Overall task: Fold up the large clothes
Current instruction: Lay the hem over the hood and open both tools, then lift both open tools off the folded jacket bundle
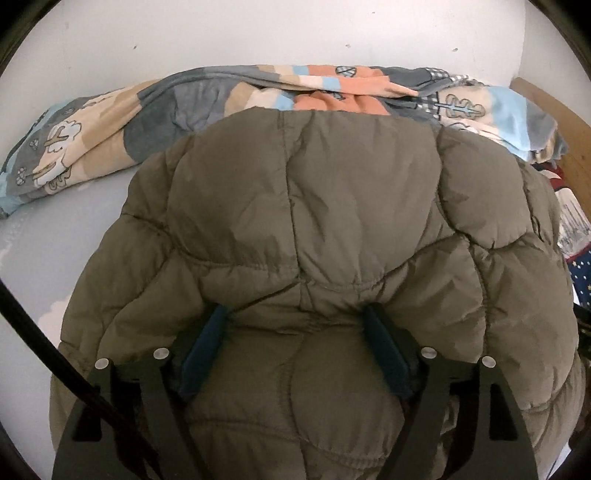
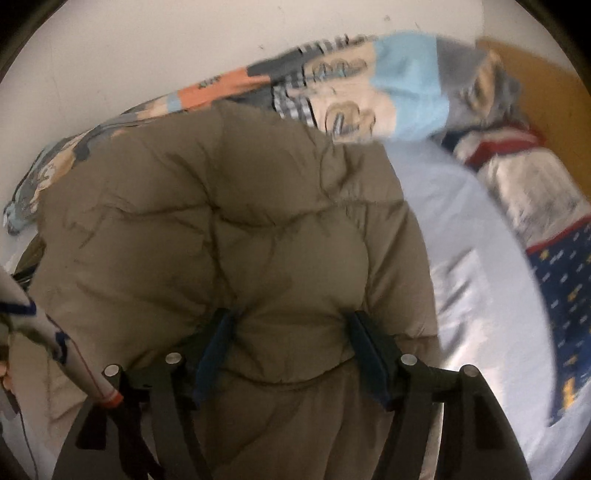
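Both tools, left tool (image 1: 295,345) and right tool (image 2: 291,349), stand spread with puffy folds of the olive quilted jacket (image 1: 314,221) between unclenched pads, probably releasing it flat on the bed (image 2: 476,258), patterned blanket (image 1: 221,96) bunched beyond against the wall (image 1: 258,33).

Your jacket (image 1: 314,229) lies on the bed sheet (image 1: 55,236). Behind it, the blanket (image 1: 147,110) runs along the wall (image 1: 258,33).
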The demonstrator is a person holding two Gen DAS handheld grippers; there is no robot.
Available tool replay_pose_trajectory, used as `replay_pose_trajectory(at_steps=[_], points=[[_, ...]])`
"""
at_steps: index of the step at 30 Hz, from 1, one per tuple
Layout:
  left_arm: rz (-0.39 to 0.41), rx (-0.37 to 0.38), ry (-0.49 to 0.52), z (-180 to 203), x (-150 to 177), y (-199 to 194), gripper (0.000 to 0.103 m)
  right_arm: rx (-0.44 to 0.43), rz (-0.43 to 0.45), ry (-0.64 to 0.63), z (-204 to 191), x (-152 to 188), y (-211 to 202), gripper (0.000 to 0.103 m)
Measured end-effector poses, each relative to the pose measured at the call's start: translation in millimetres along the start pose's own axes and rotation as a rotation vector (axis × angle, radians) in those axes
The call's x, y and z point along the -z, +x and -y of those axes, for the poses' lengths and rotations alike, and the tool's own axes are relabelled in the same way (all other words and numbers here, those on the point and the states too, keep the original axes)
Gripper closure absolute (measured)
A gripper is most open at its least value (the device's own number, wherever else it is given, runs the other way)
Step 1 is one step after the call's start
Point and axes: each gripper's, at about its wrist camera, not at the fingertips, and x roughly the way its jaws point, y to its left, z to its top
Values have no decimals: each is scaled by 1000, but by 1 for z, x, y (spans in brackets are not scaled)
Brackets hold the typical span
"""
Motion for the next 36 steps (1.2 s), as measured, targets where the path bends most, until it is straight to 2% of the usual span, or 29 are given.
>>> replay_pose_trajectory(at_steps=[5, 6, 7, 9, 11, 14, 17, 18, 20, 23, 26, 30, 32, 34, 36], points=[[-45, -95, 19, 8, -3, -7, 22, -12, -30, 41, 7, -2, 15, 32], [-41, -101, 14, 8, -1, -17, 22, -9, -51, 53, 8, -4, 14, 32], [-15, -75, 6, 8, 3, -34, 22, -3, -62, 65, 8, -5, 11, 32], [41, -34, 10, 8, 13, -64, 22, 18, -56, 111, 6, -5, -14, 32], [98, -54, 46, 12, 29, -94, 22, -9, 17, 106, -1, 0, -47, 32], [122, -82, 91, 18, 51, -117, 22, 14, 99, 28, -26, 13, -89, 32], [121, -108, 109, 21, 71, -124, 22, -86, 93, 33, -50, 27, -107, 32], [112, -119, 111, 22, 76, -123, 22, -89, 91, 33, -60, 33, -109, 32], [78, -120, 95, 20, 83, -114, 22, -91, 81, 9, -78, 43, -108, 32], [17, -89, 47, 12, 88, -97, 19, 15, 27, -66, -98, 54, -86, 32], [-15, -103, 59, 16, 90, -82, 16, 15, -35, -34, -88, 64, -53, 27], [-52, -125, 54, 17, 86, -76, 14, 29, -56, -53, -87, 71, -29, 24], [-34, -134, 48, 18, 86, -93, 14, 27, -82, -43, -86, 68, -28, 23], [22, -138, 66, 20, 92, -120, 14, 26, -116, -34, -85, 62, -32, 24], [69, -147, 96, 24, 101, -149, 14, 4, -95, -12, -83, 61, -57, 24]])
